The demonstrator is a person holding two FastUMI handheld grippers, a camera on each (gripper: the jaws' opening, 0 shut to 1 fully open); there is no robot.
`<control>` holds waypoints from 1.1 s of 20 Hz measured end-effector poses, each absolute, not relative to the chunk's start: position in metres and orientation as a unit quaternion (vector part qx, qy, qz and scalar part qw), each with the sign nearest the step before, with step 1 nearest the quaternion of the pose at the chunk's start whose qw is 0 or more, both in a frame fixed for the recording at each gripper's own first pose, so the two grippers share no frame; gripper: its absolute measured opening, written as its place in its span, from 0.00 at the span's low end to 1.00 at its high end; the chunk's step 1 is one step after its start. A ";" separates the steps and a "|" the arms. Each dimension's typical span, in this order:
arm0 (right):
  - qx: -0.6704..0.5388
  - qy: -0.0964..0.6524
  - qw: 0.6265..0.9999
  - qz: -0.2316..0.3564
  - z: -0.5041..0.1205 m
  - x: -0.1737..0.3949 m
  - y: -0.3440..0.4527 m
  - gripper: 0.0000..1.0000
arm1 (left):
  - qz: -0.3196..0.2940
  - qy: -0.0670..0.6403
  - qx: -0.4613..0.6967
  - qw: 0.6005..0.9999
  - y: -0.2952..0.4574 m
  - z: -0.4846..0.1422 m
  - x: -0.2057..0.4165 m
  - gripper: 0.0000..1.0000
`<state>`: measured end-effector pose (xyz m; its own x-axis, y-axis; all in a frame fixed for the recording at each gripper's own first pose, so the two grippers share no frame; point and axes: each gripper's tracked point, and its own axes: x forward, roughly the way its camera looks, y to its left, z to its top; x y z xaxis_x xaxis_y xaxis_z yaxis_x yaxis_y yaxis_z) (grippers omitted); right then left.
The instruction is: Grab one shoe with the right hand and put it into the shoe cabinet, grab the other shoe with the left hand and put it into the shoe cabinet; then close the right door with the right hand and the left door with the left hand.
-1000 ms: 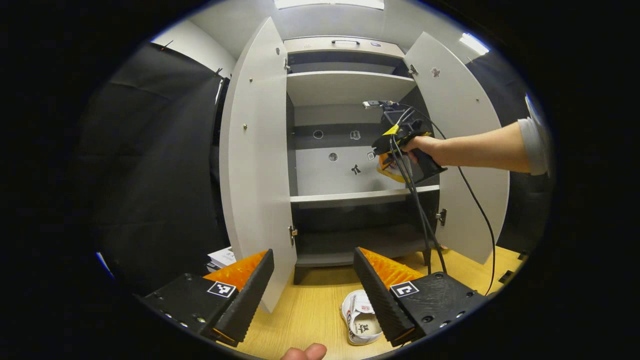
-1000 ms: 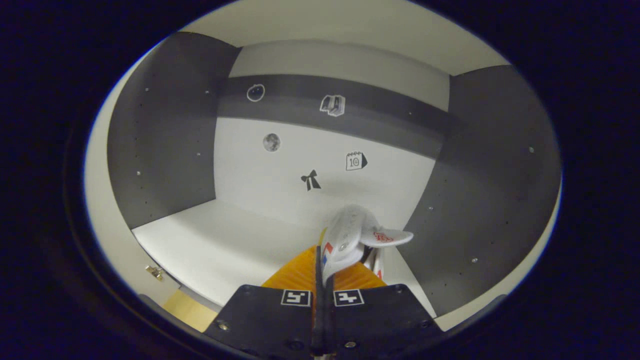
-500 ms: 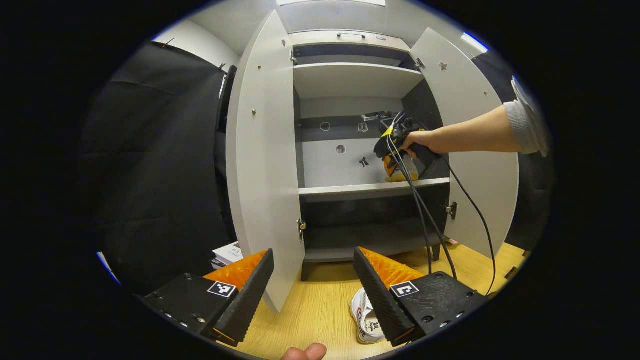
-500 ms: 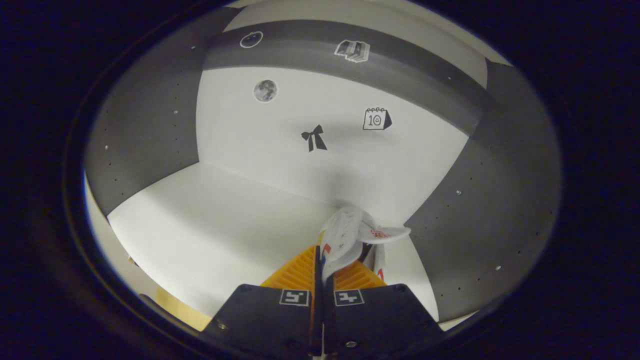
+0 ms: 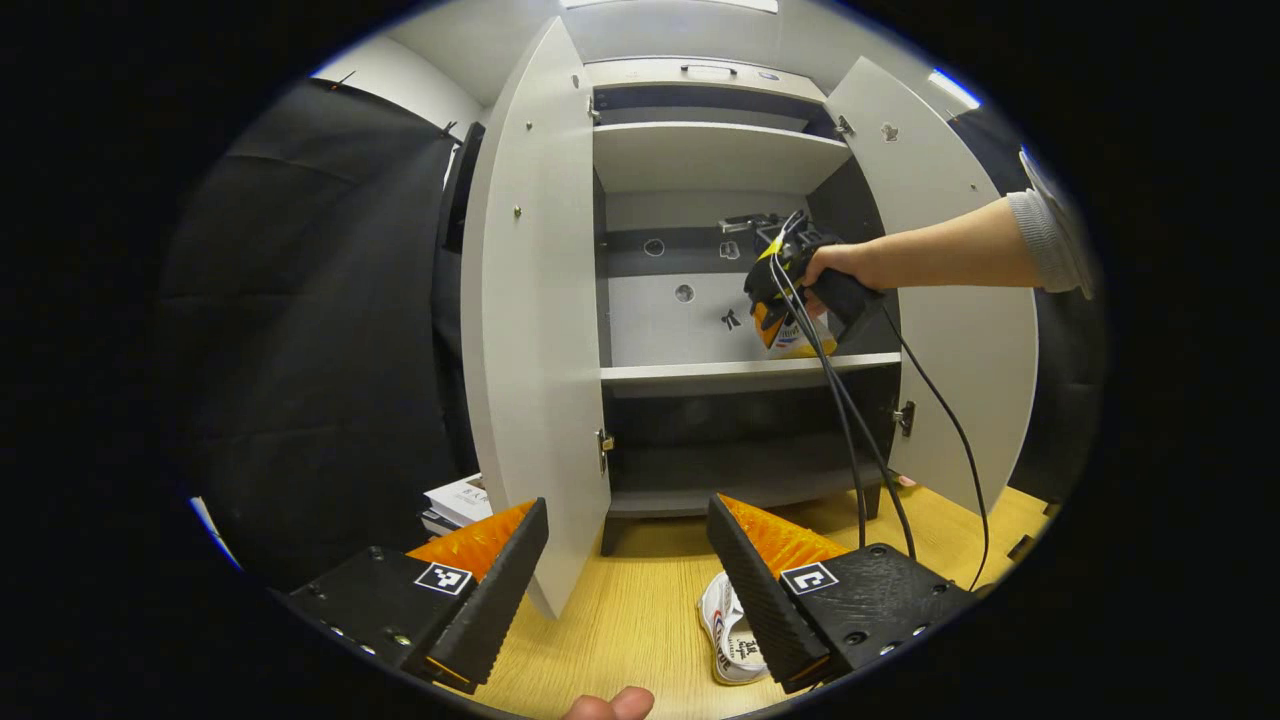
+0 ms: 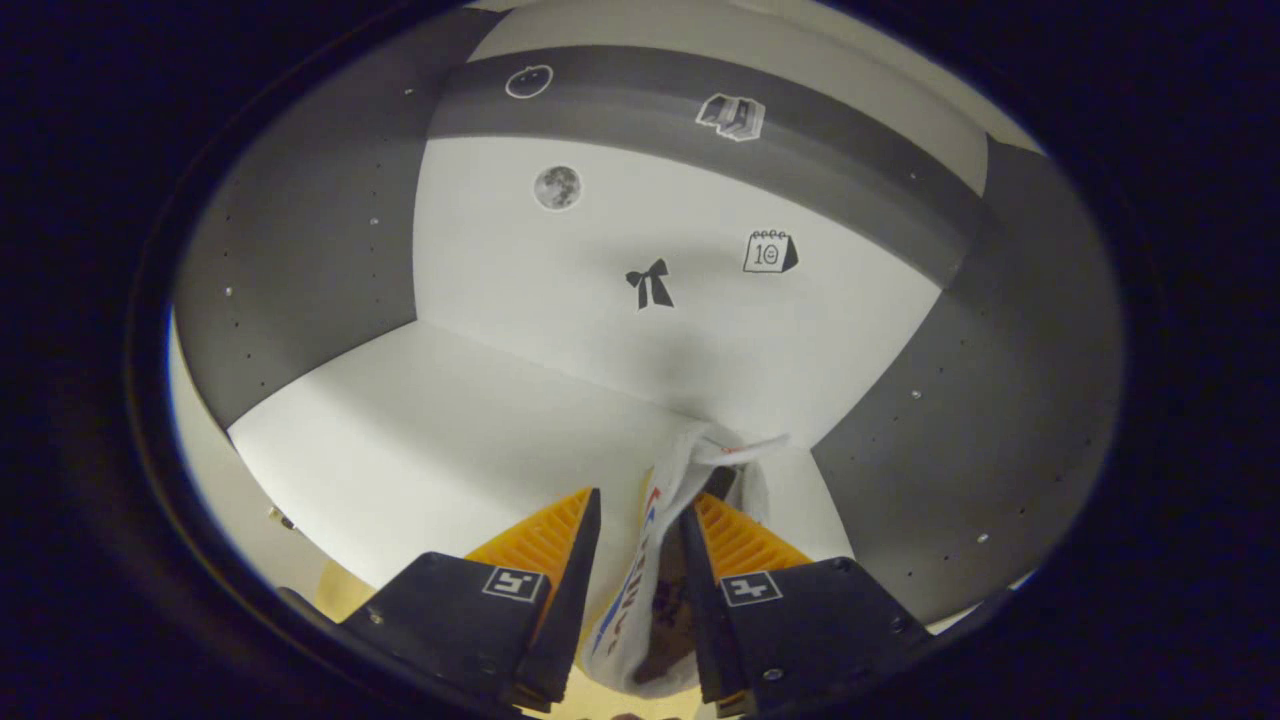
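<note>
The right hand-held gripper had just spread its fingers: half a second earlier they were pinched flat on the white sneaker, and now it stood released, the shoe loose between them. That sneaker rested on the middle shelf of the shoe cabinet, near the shelf's right back corner. Its long axis ran front to back, one end toward the back panel; heel or toe I could not tell. By my reading the first shoe was delivered. The left hand-held gripper hovered open and empty above the second sneaker, which lay on the wooden floor before the open left door, pointing roughly toward the cabinet.
</note>
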<state>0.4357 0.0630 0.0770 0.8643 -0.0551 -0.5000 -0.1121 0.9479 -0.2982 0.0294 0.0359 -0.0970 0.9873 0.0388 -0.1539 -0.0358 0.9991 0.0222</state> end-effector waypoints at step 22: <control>-0.049 0.014 0.998 0.035 0.057 0.158 0.005 0.64 | -0.025 0.071 0.007 0.997 -0.011 -0.094 0.011 0.96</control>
<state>0.1582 0.0048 0.0572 0.9971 0.0683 -0.0323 -0.0711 0.9928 -0.0968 0.0106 -0.0107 -0.0940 0.9887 -0.0494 -0.1412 0.0514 0.9986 0.0103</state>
